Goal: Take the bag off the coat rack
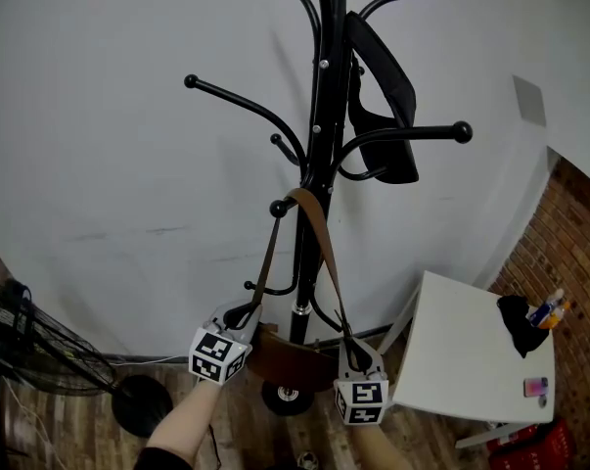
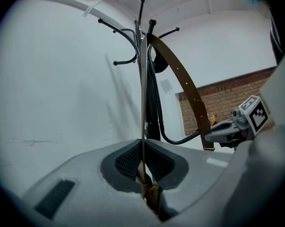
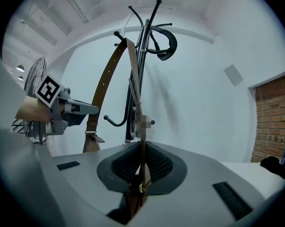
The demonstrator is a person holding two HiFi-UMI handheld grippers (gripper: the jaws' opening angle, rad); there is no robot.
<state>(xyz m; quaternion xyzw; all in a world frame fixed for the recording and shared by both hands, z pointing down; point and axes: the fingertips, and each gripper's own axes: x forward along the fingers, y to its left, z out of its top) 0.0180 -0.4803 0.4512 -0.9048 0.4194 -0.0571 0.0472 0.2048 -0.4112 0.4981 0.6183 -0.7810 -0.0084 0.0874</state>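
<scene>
Closest to the camera, two forearms reached in from the bottom edge of the head view, each holding a grey gripper with a black-and-white marker cube. The left gripper (image 1: 241,316) was clenched on one side of a brown leather strap (image 1: 319,233); in the left gripper view the strap ran edge-on between the ribbed black pads, pinched tight. The right gripper (image 1: 353,352) was clamped on the other side of the same strap, which stood thin and upright between its closed pads in the right gripper view.

Between the two grippers hung the brown bag (image 1: 293,355), low down and just in front of the pole of the black coat rack (image 1: 316,116). Its strap rose from both grippers in a narrow loop and passed over a low, knob-ended hook (image 1: 278,208) on the rack, so the bag was still hanging there.

Higher up, a black bag (image 1: 387,96) hung from one of the upper curved arms. The rack's round base stood on a wooden floor.

To the right, a white table (image 1: 461,360) carried a crumpled black cloth (image 1: 518,326) and some small bottles (image 1: 549,311). To the left stood a black wire fan (image 1: 40,346). Behind everything was a plain white wall (image 1: 109,164), with a brick wall (image 1: 568,253) at the far right.
</scene>
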